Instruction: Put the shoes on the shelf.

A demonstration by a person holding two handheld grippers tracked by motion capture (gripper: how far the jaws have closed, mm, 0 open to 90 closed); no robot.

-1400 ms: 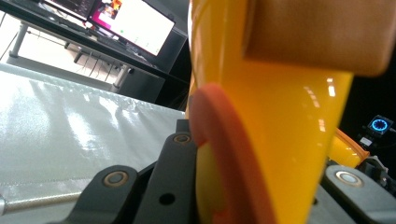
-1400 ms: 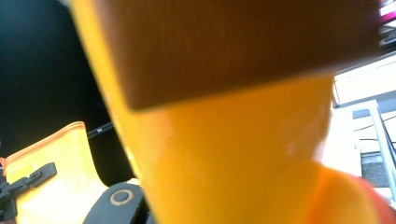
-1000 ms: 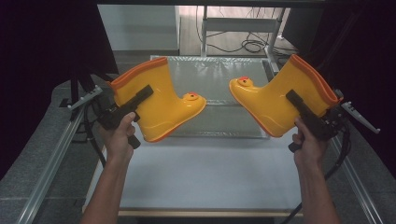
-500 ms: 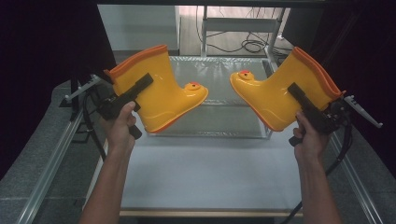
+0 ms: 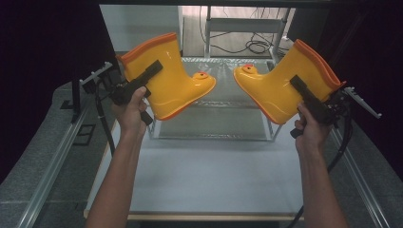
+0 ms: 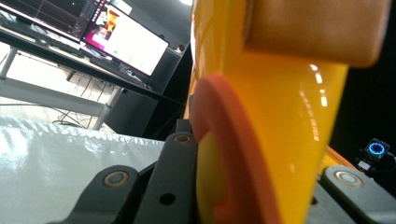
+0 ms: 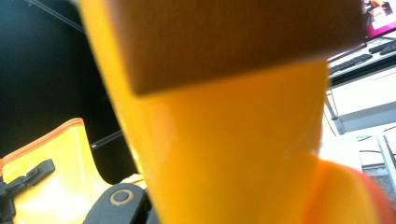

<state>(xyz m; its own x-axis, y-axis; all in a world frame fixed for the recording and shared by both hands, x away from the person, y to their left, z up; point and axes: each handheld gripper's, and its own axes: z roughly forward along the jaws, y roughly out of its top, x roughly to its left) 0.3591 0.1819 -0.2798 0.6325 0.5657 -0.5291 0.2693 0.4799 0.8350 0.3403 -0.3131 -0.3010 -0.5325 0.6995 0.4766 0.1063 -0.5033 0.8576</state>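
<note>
Biggest thing here is the white table, with a low clear-topped metal rack sitting along its far edge. Above that, two yellow rain boots with orange cuffs are held up in the air, toes pointing at each other with a gap between them.

The left boot is up over the far-left part of the table, tilted so the cuff leans left and the toe aims right. The left gripper has the shaft wall pinched: one black jaw runs down the outside of the shaft, and in the left gripper view the orange cuff sits right between the jaw bases, so the other jaw must be inside the boot.

The right boot mirrors it on the far right, cuff leaning right, toe aiming left. The right gripper is clamped on its shaft the same way, one jaw flat on the outside.

Grabbing by the shaft wall makes sense, I'd guess, since it's the only thin bit those jaws can close on. Both soles hang just above the rack, so my bet is the pair is headed there, side by side.

Tiny detail: each toe has a little orange bump on top.
</note>
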